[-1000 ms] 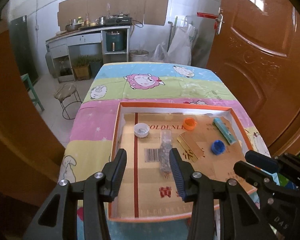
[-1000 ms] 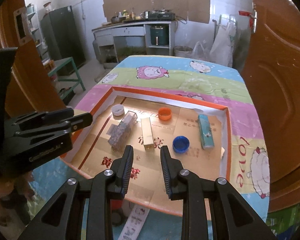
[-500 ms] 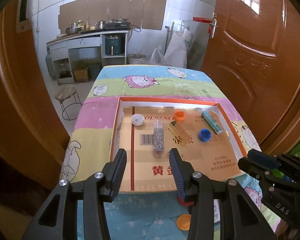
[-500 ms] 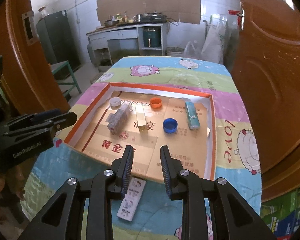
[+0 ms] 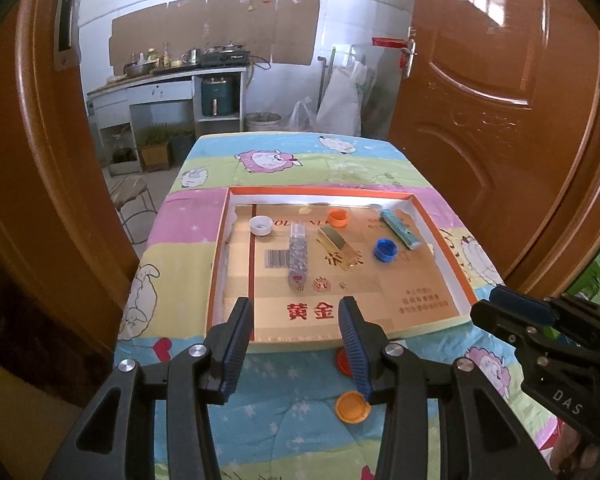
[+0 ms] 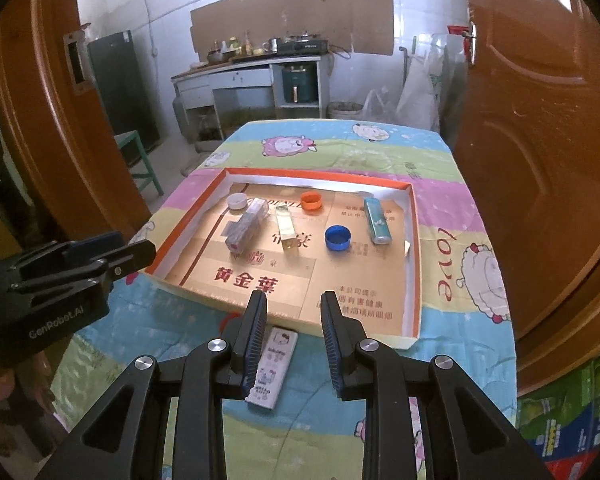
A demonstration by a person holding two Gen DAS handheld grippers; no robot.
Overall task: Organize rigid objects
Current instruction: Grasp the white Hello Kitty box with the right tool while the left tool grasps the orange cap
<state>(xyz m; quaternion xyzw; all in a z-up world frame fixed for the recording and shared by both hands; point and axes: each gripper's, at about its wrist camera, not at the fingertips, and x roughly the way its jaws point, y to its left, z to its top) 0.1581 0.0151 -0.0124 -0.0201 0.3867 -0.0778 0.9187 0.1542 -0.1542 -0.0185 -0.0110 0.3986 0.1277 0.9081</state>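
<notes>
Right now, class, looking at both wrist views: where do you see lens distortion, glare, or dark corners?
Left wrist view: the door edges bow outward, fisheye distortion; the corners are black; light glares off the cardboard tray at its far wall. Right wrist view: the same curved door frames and dark corners; the tray's gold floor shines near the white cap; the picture stays sharp, without motion blur.

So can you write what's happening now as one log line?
left gripper: open, empty | right gripper: open, empty | tray: six items inside | outside tray: two orange caps, small box
</notes>
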